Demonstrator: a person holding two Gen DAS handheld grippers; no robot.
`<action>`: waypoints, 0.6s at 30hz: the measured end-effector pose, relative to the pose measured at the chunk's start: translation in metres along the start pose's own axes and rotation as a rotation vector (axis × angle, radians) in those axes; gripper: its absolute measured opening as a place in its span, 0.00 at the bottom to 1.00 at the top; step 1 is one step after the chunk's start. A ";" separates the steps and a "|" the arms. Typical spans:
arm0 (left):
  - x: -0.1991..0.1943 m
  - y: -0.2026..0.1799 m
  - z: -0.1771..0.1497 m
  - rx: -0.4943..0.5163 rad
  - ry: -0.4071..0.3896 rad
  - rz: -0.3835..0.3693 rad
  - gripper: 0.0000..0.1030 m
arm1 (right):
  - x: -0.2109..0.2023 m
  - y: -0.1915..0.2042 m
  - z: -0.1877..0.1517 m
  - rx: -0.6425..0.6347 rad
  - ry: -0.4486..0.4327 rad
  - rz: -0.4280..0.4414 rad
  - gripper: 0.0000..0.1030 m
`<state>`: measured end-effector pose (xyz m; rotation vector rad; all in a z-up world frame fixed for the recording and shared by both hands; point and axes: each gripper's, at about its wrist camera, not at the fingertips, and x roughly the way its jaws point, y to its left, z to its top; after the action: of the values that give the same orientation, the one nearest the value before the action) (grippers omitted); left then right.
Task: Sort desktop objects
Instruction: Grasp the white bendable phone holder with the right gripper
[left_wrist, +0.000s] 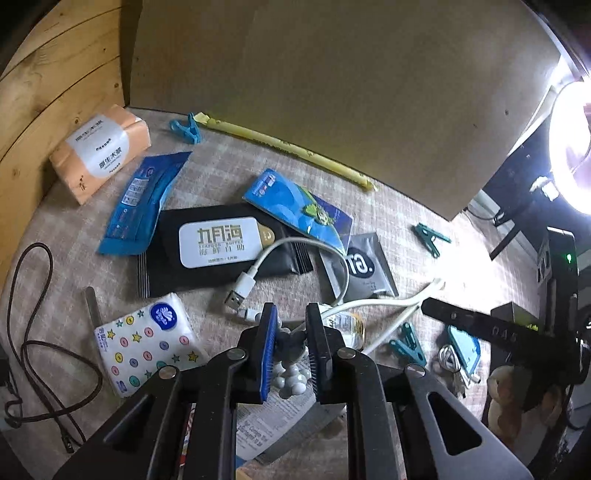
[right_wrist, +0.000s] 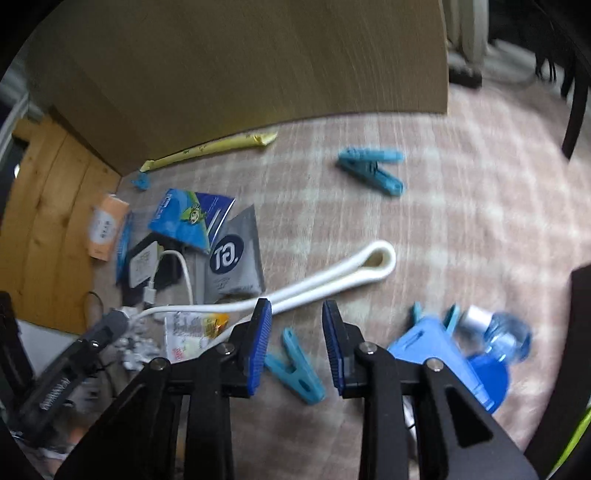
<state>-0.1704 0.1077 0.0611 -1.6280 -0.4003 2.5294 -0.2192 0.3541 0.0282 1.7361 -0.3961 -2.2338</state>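
Two grippers over a cluttered table; left gripper pinches a grey-white knobbly toy, seemingly; right gripper hangs spread above a blue clothespin beside a white cable.

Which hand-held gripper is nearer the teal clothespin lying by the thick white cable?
Right. The right hand-held gripper hangs directly over the teal clothespin, jaws open. The left hand-held gripper sits off to the side, around a grey-white toy.

grey sachet: "GT." | black wipes pack: "SEAFOOD BUFFET"
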 end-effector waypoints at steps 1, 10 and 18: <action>0.001 -0.002 -0.002 0.000 0.002 0.001 0.14 | 0.001 -0.001 -0.002 0.009 -0.001 0.003 0.29; 0.015 -0.006 -0.015 0.038 0.060 -0.010 0.15 | 0.019 0.020 -0.008 -0.024 0.063 0.052 0.29; 0.011 -0.016 -0.015 0.074 0.062 -0.027 0.11 | 0.026 0.033 -0.017 -0.044 0.047 0.071 0.15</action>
<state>-0.1622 0.1278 0.0500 -1.6585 -0.3167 2.4369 -0.2072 0.3127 0.0139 1.7213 -0.3885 -2.1326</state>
